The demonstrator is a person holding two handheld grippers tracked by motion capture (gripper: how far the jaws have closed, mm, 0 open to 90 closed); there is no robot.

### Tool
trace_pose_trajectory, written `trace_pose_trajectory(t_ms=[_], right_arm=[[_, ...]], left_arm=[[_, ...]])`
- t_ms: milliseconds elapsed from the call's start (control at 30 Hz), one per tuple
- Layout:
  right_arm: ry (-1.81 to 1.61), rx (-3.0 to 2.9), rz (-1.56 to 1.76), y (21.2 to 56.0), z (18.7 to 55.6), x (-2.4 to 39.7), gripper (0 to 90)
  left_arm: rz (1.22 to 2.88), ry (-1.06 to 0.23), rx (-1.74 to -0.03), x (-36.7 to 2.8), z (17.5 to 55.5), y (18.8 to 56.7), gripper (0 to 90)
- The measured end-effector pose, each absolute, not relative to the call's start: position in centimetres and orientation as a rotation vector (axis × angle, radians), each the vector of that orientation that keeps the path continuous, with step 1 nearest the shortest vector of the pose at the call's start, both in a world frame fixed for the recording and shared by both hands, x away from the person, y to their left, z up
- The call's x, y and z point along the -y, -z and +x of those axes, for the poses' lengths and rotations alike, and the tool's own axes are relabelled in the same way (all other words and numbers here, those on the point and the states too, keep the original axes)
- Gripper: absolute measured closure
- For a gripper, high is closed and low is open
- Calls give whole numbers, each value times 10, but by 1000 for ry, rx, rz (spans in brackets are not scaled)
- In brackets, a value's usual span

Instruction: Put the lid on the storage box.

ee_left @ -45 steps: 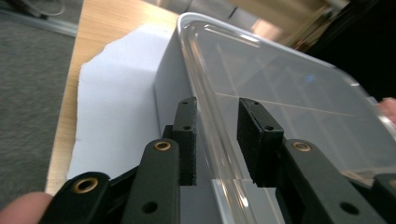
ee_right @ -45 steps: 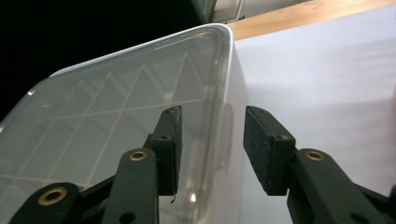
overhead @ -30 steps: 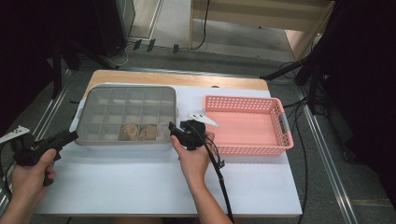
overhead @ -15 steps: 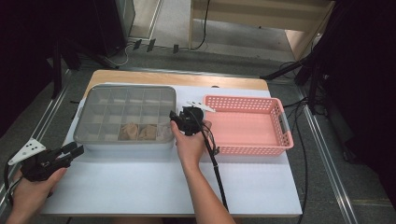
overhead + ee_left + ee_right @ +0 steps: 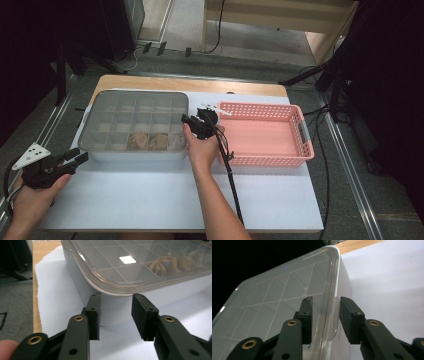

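Note:
A grey compartment box (image 5: pixel 135 150) with a clear lid (image 5: pixel 134 112) stands at the left of the white mat. Beige items (image 5: pixel 150 141) lie in its front compartments. My right gripper (image 5: pixel 192 120) is at the box's right edge. In the right gripper view the right gripper (image 5: pixel 327 320) straddles the lid's rim (image 5: pixel 331 312); its jaws have just been closing, and a gap shows beside the pads. My left gripper (image 5: pixel 80 158) sits by the box's front left corner (image 5: pixel 117 307). Its jaws have just been opening and stand apart, the left gripper (image 5: pixel 117 315) holding nothing.
An empty pink basket (image 5: pixel 300 125) stands right of the box, close behind my right hand. A black cable (image 5: pixel 230 180) trails from the right gripper across the white mat (image 5: pixel 150 200). The wooden table edge (image 5: pixel 200 84) runs behind.
My right hand has slid farther along the box's right side, away from me, and its jaws have narrowed. The left gripper has edged toward the box's front left corner.

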State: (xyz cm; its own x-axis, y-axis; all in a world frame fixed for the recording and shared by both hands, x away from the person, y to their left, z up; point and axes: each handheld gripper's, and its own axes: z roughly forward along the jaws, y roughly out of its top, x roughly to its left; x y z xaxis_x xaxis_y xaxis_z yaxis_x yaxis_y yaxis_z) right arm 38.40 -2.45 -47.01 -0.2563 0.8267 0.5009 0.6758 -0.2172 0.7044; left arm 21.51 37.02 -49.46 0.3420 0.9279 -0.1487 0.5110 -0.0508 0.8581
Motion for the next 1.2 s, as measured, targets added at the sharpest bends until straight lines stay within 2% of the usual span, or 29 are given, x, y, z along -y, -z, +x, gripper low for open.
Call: trace_pose_trajectory(t_ms=[67,200,367,533,633,767,933,1000,1100,1200], right_arm=[[-1479,-1848,1794,469,386,25,694],[-1484,-1844,1783,468,389,28,704],[-1452,-1863,1730,464,384,27,735],[-1443,-1883,1693,461,374,26,657],[-1435,-1899,1691,461,371,28,648],[-1419,-1916,1700,466,371,32,647],[-1423,-1931,1670,469,369,26,647],[-1404,-1907,1646,469,366,24,674],[-1414,-1892,1645,470,365,24,677],[-1404,-1911,1637,469,366,26,617]], left_arm=[[1696,-564,-1294,-369,217,495,530],[1686,-540,-1280,-371,215,495,504],[1608,-532,-1277,-382,209,491,524],[1620,-533,-1260,-377,214,489,541],[1621,-544,-1275,-375,218,492,523],[1614,-562,-1276,-374,216,490,564],[1580,-491,-1302,-378,220,492,535],[1563,-468,-1305,-380,219,494,531],[1564,-510,-1296,-375,215,498,543],[1549,-511,-1287,-372,208,504,494]])
